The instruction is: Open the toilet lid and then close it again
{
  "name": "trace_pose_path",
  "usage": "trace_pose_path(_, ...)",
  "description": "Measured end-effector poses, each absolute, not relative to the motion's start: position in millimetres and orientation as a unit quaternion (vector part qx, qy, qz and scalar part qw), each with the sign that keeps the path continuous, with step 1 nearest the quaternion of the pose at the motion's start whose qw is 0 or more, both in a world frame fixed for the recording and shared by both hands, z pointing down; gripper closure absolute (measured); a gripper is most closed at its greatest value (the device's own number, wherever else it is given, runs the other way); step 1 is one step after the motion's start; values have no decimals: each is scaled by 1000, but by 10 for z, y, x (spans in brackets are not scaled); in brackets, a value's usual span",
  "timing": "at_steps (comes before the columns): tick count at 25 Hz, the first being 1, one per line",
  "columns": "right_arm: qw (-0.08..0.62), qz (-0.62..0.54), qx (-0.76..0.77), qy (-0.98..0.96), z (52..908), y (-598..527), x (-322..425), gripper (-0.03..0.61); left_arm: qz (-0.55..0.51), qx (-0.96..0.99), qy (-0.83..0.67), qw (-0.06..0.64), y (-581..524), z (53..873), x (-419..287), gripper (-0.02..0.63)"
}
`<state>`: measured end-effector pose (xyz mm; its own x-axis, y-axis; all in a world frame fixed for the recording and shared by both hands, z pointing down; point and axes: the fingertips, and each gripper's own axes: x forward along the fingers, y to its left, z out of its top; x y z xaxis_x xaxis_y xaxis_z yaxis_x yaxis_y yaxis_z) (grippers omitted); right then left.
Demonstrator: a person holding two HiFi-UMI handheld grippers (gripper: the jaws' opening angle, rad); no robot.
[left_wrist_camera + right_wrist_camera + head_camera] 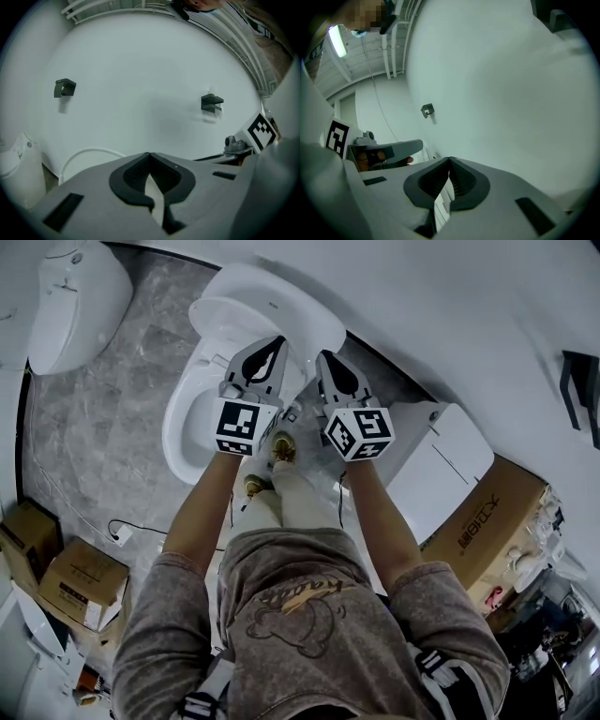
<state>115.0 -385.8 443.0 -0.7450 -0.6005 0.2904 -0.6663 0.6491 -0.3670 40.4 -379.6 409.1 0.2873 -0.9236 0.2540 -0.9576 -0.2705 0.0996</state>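
Observation:
In the head view a white toilet (pixel 192 423) stands against the wall ahead of me, its lid (pixel 272 301) raised and leaning back above the open seat ring. My left gripper (pixel 279 341) is shut with its tips close to the lid's lower part, and I cannot tell whether they touch it. Beside it my right gripper (pixel 324 358) is shut too, just right of the lid. In the left gripper view the jaws (pixel 149 154) meet at the tips with nothing between them, and a curved white lid edge (pixel 89 152) shows below. The right gripper view shows that gripper (pixel 449 160) empty and facing the white wall.
A second toilet (pixel 70 301) stands at the upper left. Cardboard boxes (pixel 84 582) lie on the floor at the left and a large one (pixel 487 531) at the right, next to a white unit (pixel 441 465). Dark brackets (pixel 64 87) hang on the wall. My shoes (pixel 281 448) are by the bowl.

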Motion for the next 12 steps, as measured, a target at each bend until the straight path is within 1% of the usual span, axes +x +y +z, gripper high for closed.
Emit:
trace_pose_path(6,67,228,339,-910,4209,-4056,963,552,86,787,-603,102,-4115,3781,160,606)
trace_pose_path(12,84,244,327,-909,4333,-4117,790,552,132,779,-604,108,-4277,3888,8,604)
